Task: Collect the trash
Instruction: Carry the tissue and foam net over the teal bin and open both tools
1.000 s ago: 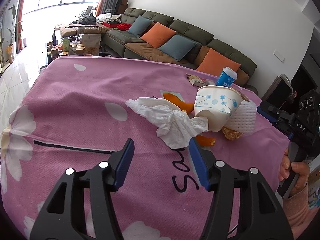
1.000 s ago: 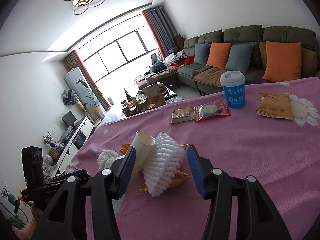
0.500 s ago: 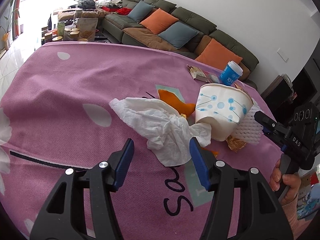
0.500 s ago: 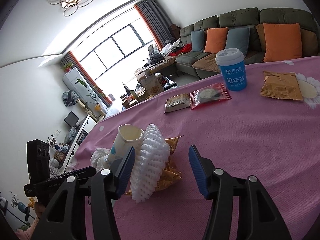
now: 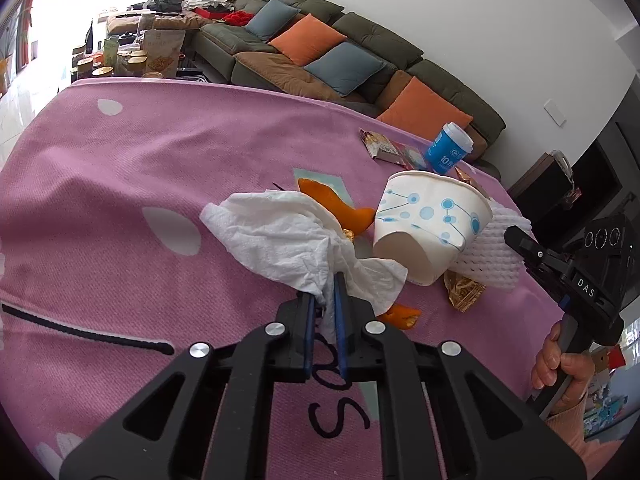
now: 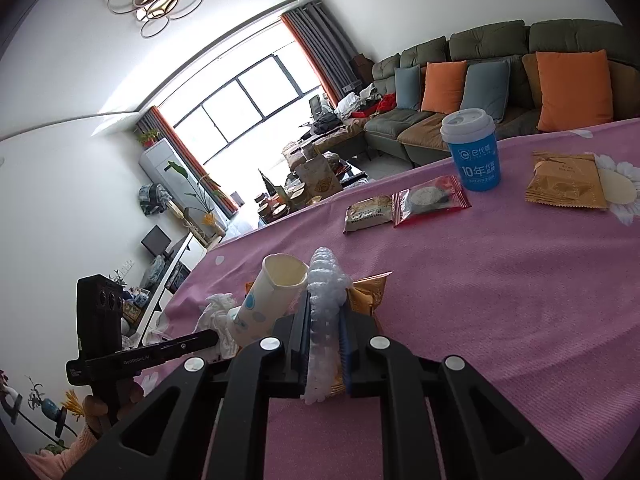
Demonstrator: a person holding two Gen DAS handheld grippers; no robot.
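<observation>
- The left gripper [image 5: 323, 294] has its blue fingers clamped on the crumpled white paper tissue [image 5: 280, 240], which lies on the pink flowered cloth of the bench [image 5: 120, 184].
- The right gripper [image 6: 325, 320] is closing, its fingers pinching the white foam fruit net [image 6: 326, 292].
- A dotted white paper cup [image 5: 430, 220] lies tipped between the tissue and the net, touching both.

My left wrist camera sits low over the pink tablecloth [image 5: 120, 184], looking down and across toward the sofa [image 5: 360, 48]. My right wrist camera looks flatter over the same cloth toward the window [image 6: 240, 120]. Both views share, close in, the paper cup [image 5: 432, 224] lying on the cloth, seen from opposite sides
</observation>
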